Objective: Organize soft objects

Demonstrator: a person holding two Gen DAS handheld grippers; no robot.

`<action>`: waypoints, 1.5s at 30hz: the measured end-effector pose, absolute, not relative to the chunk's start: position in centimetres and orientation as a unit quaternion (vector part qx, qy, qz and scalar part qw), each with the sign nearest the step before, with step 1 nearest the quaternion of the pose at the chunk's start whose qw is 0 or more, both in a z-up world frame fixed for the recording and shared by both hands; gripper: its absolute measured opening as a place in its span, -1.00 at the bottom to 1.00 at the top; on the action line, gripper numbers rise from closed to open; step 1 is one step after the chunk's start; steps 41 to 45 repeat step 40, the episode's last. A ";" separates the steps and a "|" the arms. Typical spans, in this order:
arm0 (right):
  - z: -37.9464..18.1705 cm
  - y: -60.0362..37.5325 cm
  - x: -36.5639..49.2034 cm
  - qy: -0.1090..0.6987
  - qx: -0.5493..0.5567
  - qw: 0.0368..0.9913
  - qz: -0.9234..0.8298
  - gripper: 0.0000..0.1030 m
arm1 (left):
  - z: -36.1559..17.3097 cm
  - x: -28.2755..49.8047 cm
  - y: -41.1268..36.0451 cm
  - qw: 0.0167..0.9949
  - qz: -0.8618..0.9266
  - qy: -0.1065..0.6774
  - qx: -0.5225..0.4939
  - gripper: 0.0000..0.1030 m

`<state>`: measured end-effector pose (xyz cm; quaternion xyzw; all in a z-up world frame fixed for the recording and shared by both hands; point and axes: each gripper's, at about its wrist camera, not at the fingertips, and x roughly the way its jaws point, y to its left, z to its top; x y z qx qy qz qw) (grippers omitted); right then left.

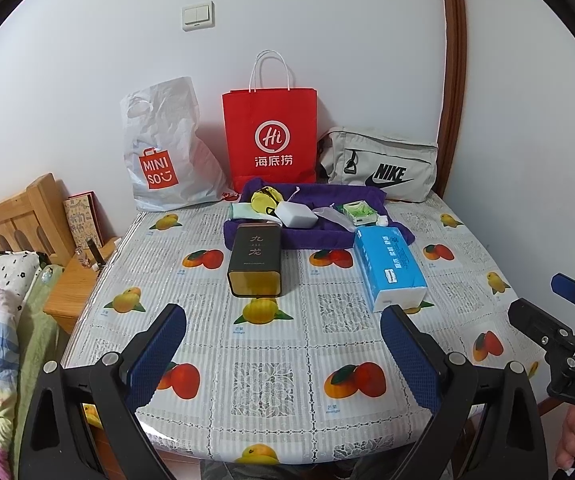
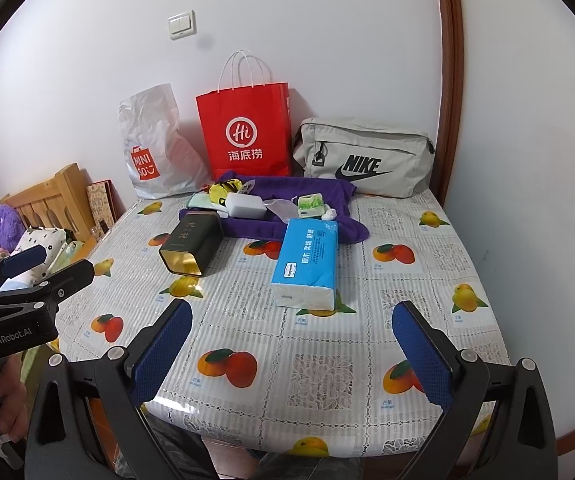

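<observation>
Right claw (image 2: 287, 344) open, tissue pack (image 2: 307, 264) just ahead

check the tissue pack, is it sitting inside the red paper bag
No, the blue tissue pack lies flat on the fruit-print tablecloth, well in front of the red paper bag standing against the wall.

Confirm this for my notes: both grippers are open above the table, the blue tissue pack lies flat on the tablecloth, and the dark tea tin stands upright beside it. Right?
Not quite. The dark tea tin lies on its side, open gold end toward the camera, as the right wrist view shows. The rest holds: left gripper and right gripper are open, and the blue tissue pack lies flat on the tablecloth.
</observation>
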<state>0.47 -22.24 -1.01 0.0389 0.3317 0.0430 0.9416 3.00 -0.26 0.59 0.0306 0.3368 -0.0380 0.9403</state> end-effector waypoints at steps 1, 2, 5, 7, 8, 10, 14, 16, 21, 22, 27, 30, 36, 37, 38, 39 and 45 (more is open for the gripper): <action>-1.0 -22.2 0.5 0.332 0.039 0.942 0.043 0.93 | 0.6 3.0 -0.2 0.940 -0.038 0.337 0.031 0.91; -1.0 -22.2 0.5 0.331 0.039 0.942 0.044 0.93 | 0.6 3.0 -0.3 0.940 -0.039 0.336 0.030 0.91; -1.0 -22.2 0.5 0.331 0.039 0.942 0.043 0.93 | 0.6 2.9 -0.3 0.941 -0.038 0.336 0.031 0.91; -1.0 -22.2 0.5 0.332 0.039 0.942 0.044 0.93 | 0.6 2.9 -0.3 0.940 -0.038 0.337 0.031 0.91; -1.0 -22.2 0.5 0.332 0.039 0.942 0.044 0.93 | 0.6 2.9 -0.3 0.940 -0.038 0.337 0.031 0.91; -1.0 -22.2 0.5 0.331 0.038 0.942 0.043 0.93 | 0.6 3.0 -0.3 0.941 -0.038 0.336 0.031 0.91; -1.0 -22.2 0.4 0.331 0.038 0.942 0.043 0.93 | 0.6 3.0 -0.2 0.941 -0.038 0.336 0.032 0.91; -1.0 -22.2 0.5 0.331 0.038 0.942 0.044 0.93 | 0.6 2.9 -0.1 0.941 -0.038 0.336 0.033 0.91; -1.0 -22.1 0.5 0.331 0.038 0.942 0.044 0.93 | 0.7 2.9 -0.1 0.941 -0.038 0.336 0.035 0.91; -1.0 -22.1 0.5 0.331 0.038 0.942 0.044 0.93 | 0.7 2.9 -0.1 0.941 -0.038 0.335 0.035 0.91; -1.0 -22.0 0.4 0.331 0.036 0.942 0.046 0.93 | 0.6 2.9 -0.1 0.941 -0.037 0.336 0.035 0.91; -1.0 -22.1 0.4 0.331 0.035 0.942 0.047 0.93 | 0.6 2.9 -0.1 0.940 -0.038 0.336 0.036 0.91; -1.1 -22.1 0.6 0.333 0.033 0.941 0.046 0.93 | 0.7 2.9 0.0 0.941 -0.039 0.336 0.036 0.91; -1.1 -22.1 0.6 0.333 0.033 0.941 0.047 0.93 | 0.7 2.9 0.0 0.940 -0.038 0.336 0.036 0.91; -1.1 -22.2 0.6 0.334 0.034 0.941 0.047 0.93 | 0.7 2.9 0.0 0.940 -0.039 0.336 0.035 0.91; -1.1 -22.1 0.6 0.333 0.033 0.941 0.047 0.93 | 0.7 2.9 0.0 0.941 -0.040 0.335 0.036 0.91; -1.1 -22.1 0.6 0.333 0.033 0.941 0.048 0.93 | 0.7 2.9 0.0 0.942 -0.041 0.332 0.037 0.91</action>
